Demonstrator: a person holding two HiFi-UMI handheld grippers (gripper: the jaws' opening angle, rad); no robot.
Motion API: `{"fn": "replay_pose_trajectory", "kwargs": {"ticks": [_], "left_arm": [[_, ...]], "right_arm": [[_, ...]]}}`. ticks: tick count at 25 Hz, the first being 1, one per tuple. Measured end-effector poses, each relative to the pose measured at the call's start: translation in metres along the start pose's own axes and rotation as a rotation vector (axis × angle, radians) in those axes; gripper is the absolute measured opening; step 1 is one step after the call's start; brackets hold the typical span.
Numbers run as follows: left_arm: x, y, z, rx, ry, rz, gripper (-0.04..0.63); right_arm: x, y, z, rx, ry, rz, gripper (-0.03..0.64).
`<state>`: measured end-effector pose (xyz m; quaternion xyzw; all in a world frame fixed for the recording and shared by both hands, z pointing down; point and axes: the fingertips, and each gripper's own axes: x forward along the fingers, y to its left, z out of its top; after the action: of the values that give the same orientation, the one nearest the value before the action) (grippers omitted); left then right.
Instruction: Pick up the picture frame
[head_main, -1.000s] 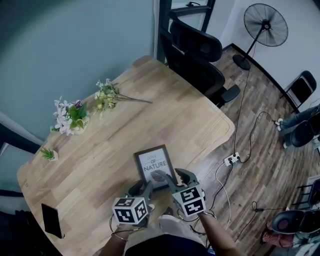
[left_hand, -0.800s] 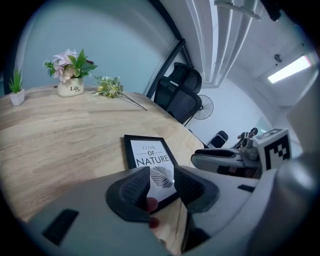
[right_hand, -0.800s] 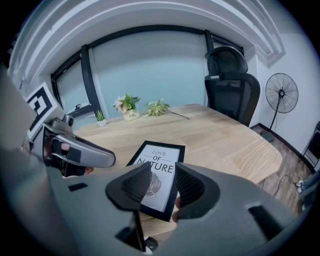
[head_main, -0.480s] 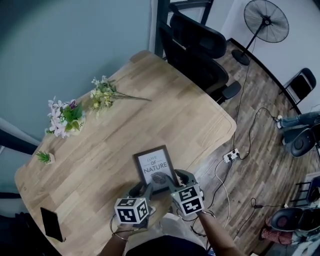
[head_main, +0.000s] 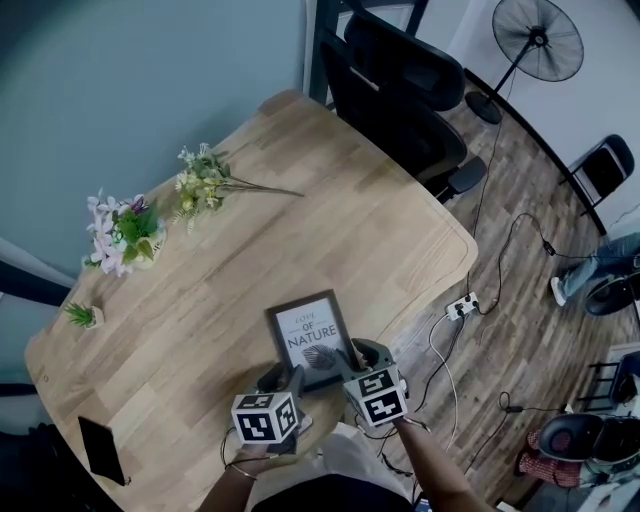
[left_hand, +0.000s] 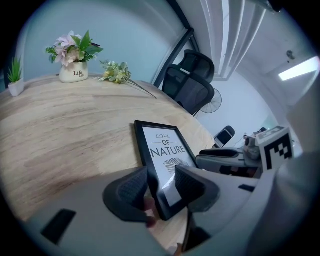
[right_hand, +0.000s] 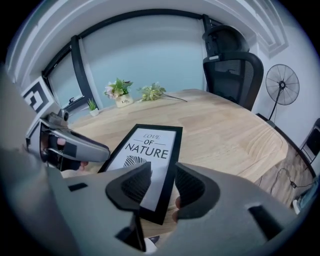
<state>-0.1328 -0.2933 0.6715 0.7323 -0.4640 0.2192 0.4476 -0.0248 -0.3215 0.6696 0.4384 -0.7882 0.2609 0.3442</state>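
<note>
Loosely astride black frame (head_main: 308, 335), left hand-held gripper (left_hand: 162, 174) just widened, right hand-held gripper (right_hand: 162, 170) gaping.

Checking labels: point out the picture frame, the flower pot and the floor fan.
picture frame (head_main: 310, 338), head view, on its white print.
flower pot (left_hand: 73, 73), left gripper view, on the white pot's front.
floor fan (head_main: 545, 38), head view, on the round grille.

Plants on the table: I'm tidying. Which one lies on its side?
The yellow-green sprig, unpotted; the pink bouquet and small green plant stand upright.
</note>
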Motion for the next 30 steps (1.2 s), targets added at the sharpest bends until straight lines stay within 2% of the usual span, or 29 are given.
{"fn": "replay_pose_trajectory", "kwargs": {"ticks": [12, 21, 26, 30], "left_arm": [[0.019, 0.008, 0.001, -0.021, 0.02, 0.015, 0.155], [0.023, 0.011, -0.001, 0.006, 0.03, 0.068, 0.158], [0.023, 0.015, -0.001, 0.022, 0.03, 0.126, 0.117], [0.023, 0.016, -0.001, 0.027, 0.033, 0.136, 0.117]], "right_arm": [[0.017, -0.013, -0.011, 0.102, 0.031, 0.006, 0.126], [0.022, -0.016, -0.015, 0.199, 0.029, 0.063, 0.124], [0.021, -0.016, -0.017, 0.188, 0.024, 0.081, 0.121], [0.021, -0.015, -0.015, 0.194, 0.019, 0.077, 0.116]]}}
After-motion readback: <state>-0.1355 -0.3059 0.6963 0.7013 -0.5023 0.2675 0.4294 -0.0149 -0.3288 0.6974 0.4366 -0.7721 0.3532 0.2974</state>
